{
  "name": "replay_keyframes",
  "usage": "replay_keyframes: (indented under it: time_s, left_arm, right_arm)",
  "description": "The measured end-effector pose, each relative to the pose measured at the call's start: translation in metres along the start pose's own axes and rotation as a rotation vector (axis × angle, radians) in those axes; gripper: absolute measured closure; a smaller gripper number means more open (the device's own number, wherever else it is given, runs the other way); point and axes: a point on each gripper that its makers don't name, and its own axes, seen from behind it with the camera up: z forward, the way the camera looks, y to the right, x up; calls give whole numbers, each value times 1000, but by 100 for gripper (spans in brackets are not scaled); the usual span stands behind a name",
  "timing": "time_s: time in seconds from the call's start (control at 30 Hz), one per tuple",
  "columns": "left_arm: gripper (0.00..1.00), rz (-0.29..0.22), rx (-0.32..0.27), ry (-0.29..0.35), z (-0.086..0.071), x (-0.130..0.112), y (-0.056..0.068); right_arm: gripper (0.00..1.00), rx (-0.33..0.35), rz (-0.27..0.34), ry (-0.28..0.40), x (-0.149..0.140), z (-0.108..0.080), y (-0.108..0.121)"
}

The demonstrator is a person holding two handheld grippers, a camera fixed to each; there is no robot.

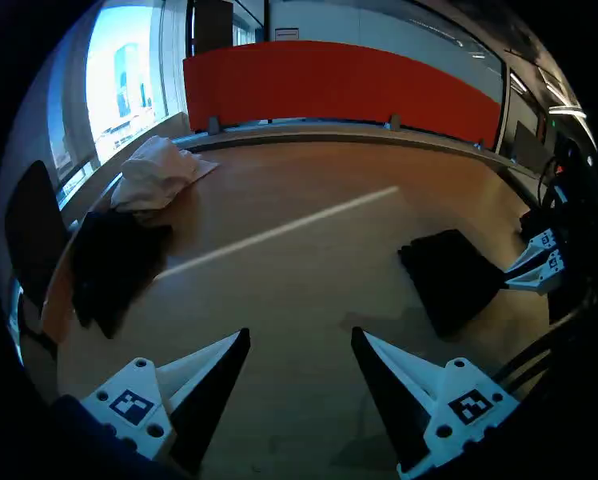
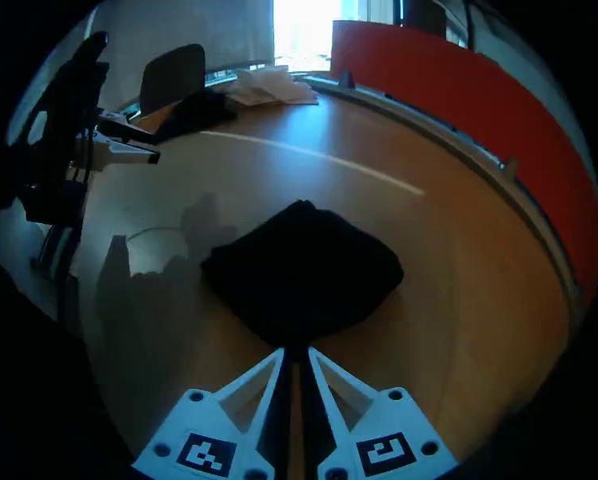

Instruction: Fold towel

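The right gripper (image 2: 296, 352) pinches the folded black towel (image 2: 303, 268) at its near edge, while the left gripper (image 1: 299, 332) gapes wide, apart from it.

The left gripper (image 1: 299, 336) holds its fingers spread wide apart. The right gripper (image 2: 297, 352) has its fingers drawn almost together.

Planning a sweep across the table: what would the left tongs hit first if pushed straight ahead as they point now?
Likely nothing on the table: bare wood lies ahead of the left tongs, up to the red partition. The black towel sits off right.
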Motion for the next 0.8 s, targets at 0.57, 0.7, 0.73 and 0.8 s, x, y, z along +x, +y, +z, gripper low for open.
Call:
replay_keyframes:
  time_s: [0.57,0.7,0.73,0.8]
  left_arm:
    - [6,6,-11,38,-6,17,6]
    - [6,8,-13,45,-7,20,7]
    - [6,9,-15,46,-7,21,7]
    - [6,10,-17,49,-7,23,8]
  right_arm:
    - [95,-27,-40,179,110,-52,23]
    - [95,-36,-34,212,127,-66,30]
    - [95,-39,-30,219,130,-69,32]
    - [95,-46,-25,231,135,-74,35]
